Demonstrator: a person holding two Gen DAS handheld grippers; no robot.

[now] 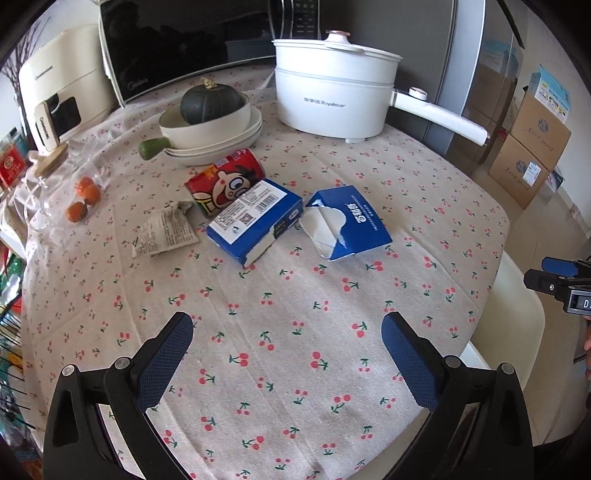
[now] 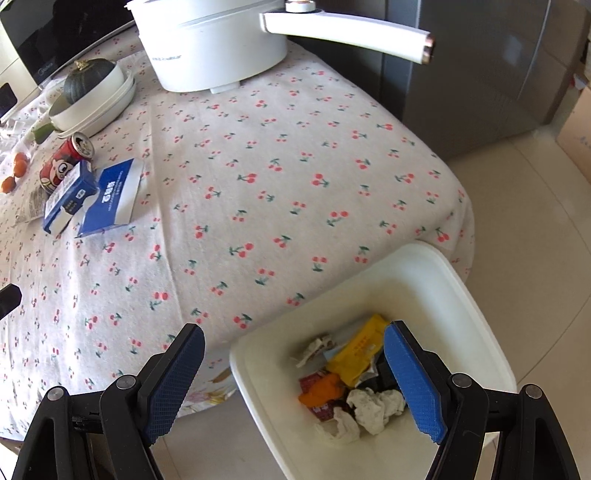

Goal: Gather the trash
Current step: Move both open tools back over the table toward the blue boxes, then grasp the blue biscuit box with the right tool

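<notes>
On the cherry-print tablecloth lie a torn blue carton [image 1: 345,221] [image 2: 110,197], a blue and white box [image 1: 255,221] [image 2: 68,199], a red cartoon can [image 1: 225,181] [image 2: 64,164] on its side, and a crumpled printed wrapper [image 1: 164,232]. My left gripper [image 1: 287,354] is open and empty above the table, short of the trash. My right gripper [image 2: 294,369] is open and empty over the white bin [image 2: 424,266], which holds crumpled tissues [image 2: 373,408] and yellow and orange wrappers [image 2: 356,356]. The right gripper also shows at the right edge of the left wrist view [image 1: 561,280].
A white electric pot [image 1: 332,96] with a long handle [image 2: 347,31], stacked bowls holding a dark green squash [image 1: 210,103], a microwave [image 1: 184,48], a glass jar [image 1: 48,184] and small oranges [image 1: 86,192] stand at the back. Cardboard boxes [image 1: 528,147] sit on the floor.
</notes>
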